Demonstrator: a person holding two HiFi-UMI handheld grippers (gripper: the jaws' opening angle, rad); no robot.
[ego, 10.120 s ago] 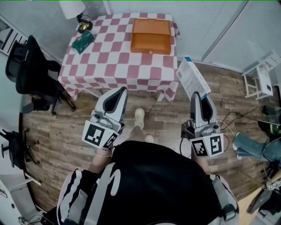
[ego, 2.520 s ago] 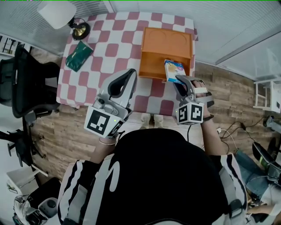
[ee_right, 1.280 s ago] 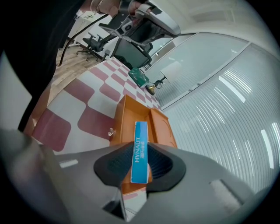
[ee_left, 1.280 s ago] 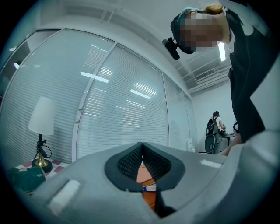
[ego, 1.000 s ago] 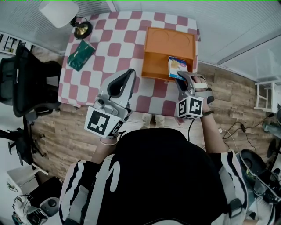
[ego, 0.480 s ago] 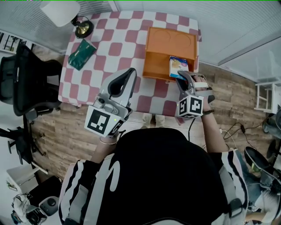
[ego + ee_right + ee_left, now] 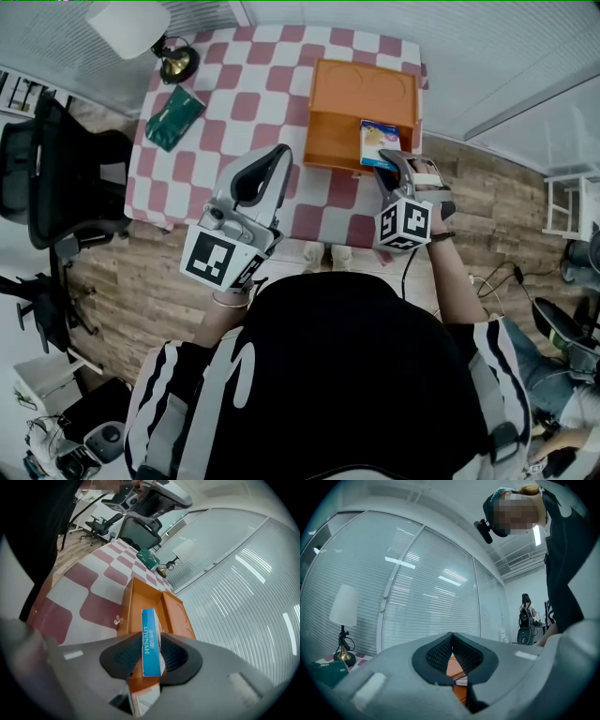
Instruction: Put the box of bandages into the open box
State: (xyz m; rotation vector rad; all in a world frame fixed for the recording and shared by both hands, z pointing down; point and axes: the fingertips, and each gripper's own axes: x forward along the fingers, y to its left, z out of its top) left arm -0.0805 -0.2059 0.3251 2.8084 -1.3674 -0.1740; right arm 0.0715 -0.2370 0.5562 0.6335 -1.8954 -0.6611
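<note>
**Right gripper** [image 7: 151, 657]: the jaws stand on either side of the bandage box [image 7: 152, 634], one pad against each broad face, so the box is clamped. The jaws have just been opening a little with the box between them. Both pads appear to be in contact, though how firmly they press cannot be read from the right gripper view.

**Bandage box**: it stands upright on a narrow edge, with its blue printed side turned toward the gripper camera. In the head view the bandage box [image 7: 379, 143] sits inside the open box [image 7: 336, 141], at the right end of the near half. The right gripper [image 7: 386, 163] reaches in over the near wall. Whether the lower end rests on the floor of the open box is hidden by the jaws.

**Open box** [image 7: 140, 595]: orange, with the lid laid back on the far side. It stands on the far right part of the table [image 7: 253, 84], and a small metal clasp [image 7: 117, 619] shows on its near wall.

**Left gripper** [image 7: 452, 637]: the jaws are together, the tips meet and nothing is between them. In the head view the left gripper [image 7: 280, 152] hangs over the near part of the table, left of the open box and not touching it.

**Surroundings**:
- The table carries a red-and-white check cloth.
- A lamp [image 7: 127, 22] stands at the far left corner.
- A green packet [image 7: 173, 117] lies just near of the lamp.
- A black chair [image 7: 45, 159] stands on the wood floor, left of the table.
</note>
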